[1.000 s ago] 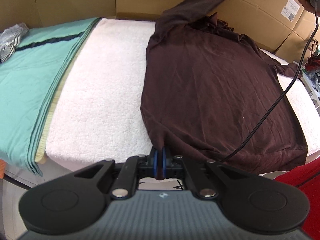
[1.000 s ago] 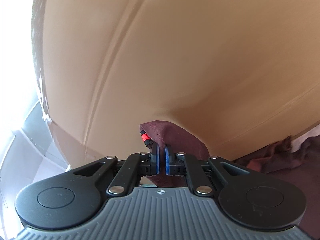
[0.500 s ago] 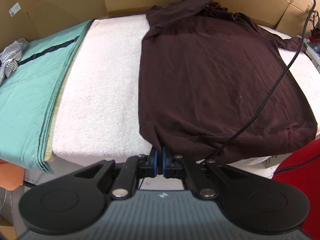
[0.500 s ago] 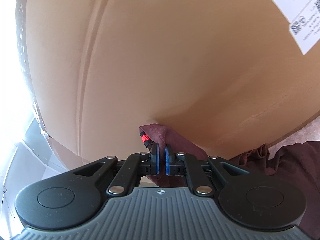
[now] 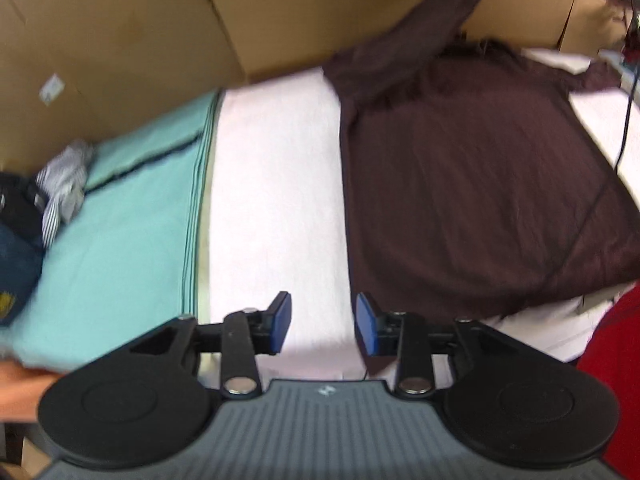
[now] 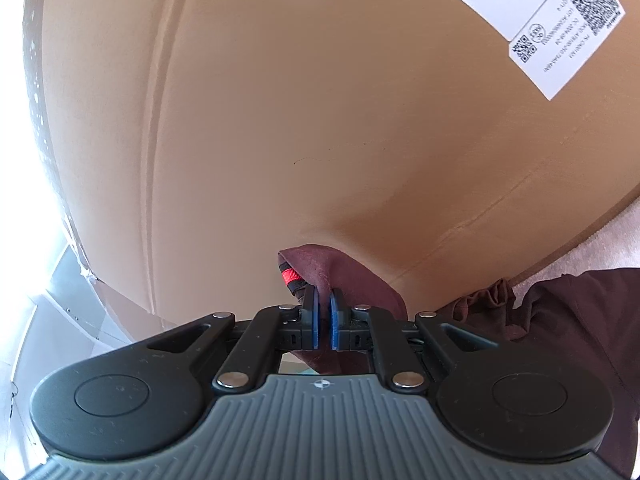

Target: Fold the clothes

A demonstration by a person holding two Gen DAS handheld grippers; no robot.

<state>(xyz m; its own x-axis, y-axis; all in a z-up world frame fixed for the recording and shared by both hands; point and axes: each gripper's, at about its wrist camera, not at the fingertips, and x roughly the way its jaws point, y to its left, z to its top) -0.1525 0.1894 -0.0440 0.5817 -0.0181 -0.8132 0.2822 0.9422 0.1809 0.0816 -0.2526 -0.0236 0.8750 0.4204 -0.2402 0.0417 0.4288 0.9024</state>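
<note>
Our left gripper (image 5: 323, 324) hangs with its blue pads wide apart and nothing between them, poised over the near edge of the white towel (image 5: 276, 208); our right gripper (image 6: 323, 322) is pinched nearly closed on a fold of the brown shirt (image 5: 472, 184), at a spot with a small red-and-black tab (image 6: 289, 277)

Going from biggest to smallest: the cardboard boxes (image 5: 248, 20) wall off the back of the work surface, and in the right wrist view one box fills nearly everything. The towel covers the middle of the surface. The shirt lies spread across its right part, body flat and open, near hem at the front edge just right of our left gripper. One sleeve (image 5: 448, 12) rises off the cloth toward the top right, where we judge our right gripper has it. To the left sits a teal cloth (image 5: 128, 220), then a striped garment (image 5: 64, 184) and dark items at the far left edge

As for progress, we judge the shirt laid out flat with no fold showing in its body; the lifted sleeve fits a sleeve being brought in over the body. Folding the body looks left to do

The left view is blurred, so hems and seams are hard to trace. The far sleeve runs off toward the right edge, a black cable (image 5: 622, 128) crosses the shirt, and the red thing (image 5: 616, 380) at lower right is cut off
</note>
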